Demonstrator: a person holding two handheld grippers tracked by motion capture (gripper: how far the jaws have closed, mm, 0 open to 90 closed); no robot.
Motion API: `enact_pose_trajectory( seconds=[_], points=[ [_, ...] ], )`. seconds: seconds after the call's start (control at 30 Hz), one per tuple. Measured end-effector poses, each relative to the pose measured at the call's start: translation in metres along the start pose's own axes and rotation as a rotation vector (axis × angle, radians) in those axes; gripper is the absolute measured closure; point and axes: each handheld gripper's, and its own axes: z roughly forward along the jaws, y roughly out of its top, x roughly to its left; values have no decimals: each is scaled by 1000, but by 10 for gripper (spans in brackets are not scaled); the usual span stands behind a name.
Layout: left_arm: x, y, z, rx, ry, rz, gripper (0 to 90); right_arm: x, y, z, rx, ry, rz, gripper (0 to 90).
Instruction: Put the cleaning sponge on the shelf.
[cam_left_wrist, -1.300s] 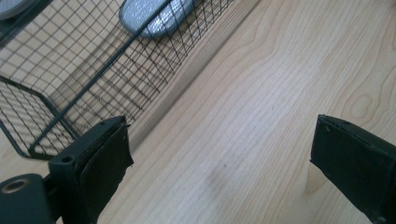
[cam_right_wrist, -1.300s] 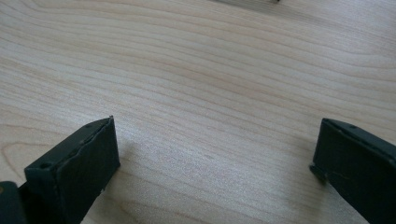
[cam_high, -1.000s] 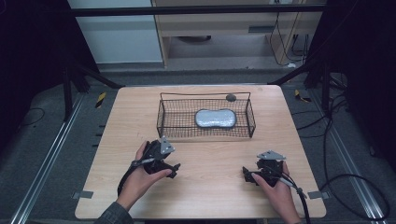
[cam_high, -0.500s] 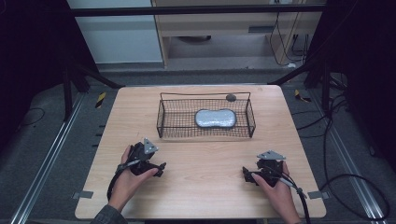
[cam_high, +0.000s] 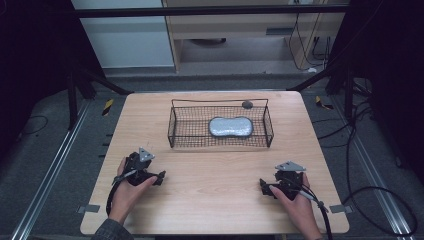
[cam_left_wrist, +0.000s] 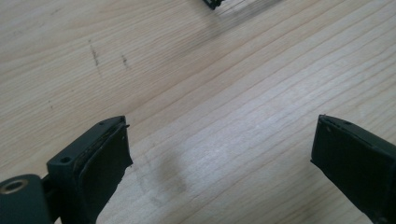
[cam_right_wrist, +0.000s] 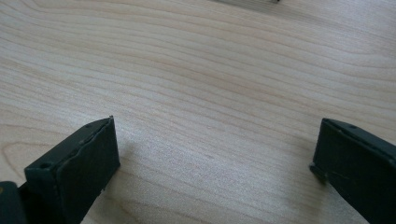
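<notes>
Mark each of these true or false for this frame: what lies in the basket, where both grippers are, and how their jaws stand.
1. A silvery oblong packet lies inside the wire basket. True.
2. The left gripper is clamped on the packet. False: its jaws stand open over bare table, near the front edge.
3. The right gripper has open jaws with nothing between them. True.
4. A small dark round thing sits behind the basket's far rim. True.
5. The basket lies overturned. False: it stands upright, open side up.
6. Both hands reach into the basket. False: both rest well in front of it.
</notes>
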Motion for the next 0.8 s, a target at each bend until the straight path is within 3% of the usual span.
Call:
enact_pose_trajectory(
  seconds=[0.5,0.7,0.8],
  points=[
    [11,-11,10,-4,-13,-53,23,0,0,0,0,0,0,5],
    [17,-21,14,-57,-53,-130,0,0,0,0,0,0,0,5],
    [18,-25,14,-90,-58,-127,0,0,0,0,0,0,1,5]
  ],
)
